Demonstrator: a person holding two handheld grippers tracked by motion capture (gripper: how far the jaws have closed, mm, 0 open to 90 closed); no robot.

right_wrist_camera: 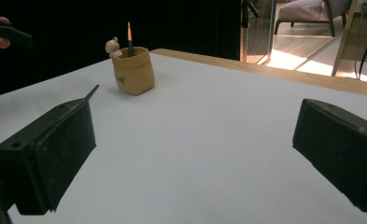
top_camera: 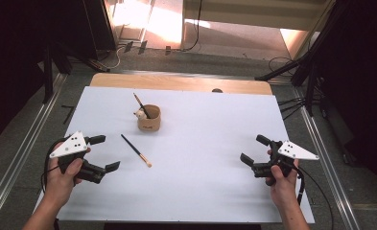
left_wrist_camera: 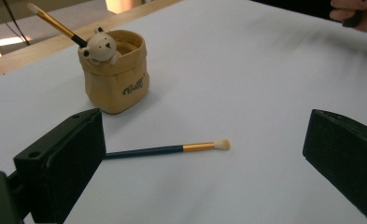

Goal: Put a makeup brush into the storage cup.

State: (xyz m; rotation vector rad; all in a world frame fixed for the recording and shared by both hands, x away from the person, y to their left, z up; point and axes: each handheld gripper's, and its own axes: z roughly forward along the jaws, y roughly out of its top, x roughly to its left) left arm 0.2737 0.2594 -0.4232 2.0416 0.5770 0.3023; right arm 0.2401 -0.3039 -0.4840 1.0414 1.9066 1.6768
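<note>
A tan sack-shaped pot (top_camera: 149,118) (left_wrist_camera: 116,77) (right_wrist_camera: 133,70) with a small bear figure on its rim stands on the white sheet, with one brush (top_camera: 141,105) (left_wrist_camera: 55,22) (right_wrist_camera: 129,38) leaning inside it. A second brush (top_camera: 135,150) (left_wrist_camera: 169,149) with a dark handle, gold band and pale tip lies flat in front of the pot. My left gripper (top_camera: 104,152) (left_wrist_camera: 204,172) is open at the table's left, its jaws wide apart just short of that loose brush. At the right, my right gripper (top_camera: 254,150) (right_wrist_camera: 195,158) is open, holding nothing.
The white sheet (top_camera: 200,143) covers a wooden table whose bare edge (top_camera: 176,82) shows at the back. Black stands and cables (top_camera: 296,72) flank the table on the floor. A chair (right_wrist_camera: 307,16) sits far off in the right gripper view.
</note>
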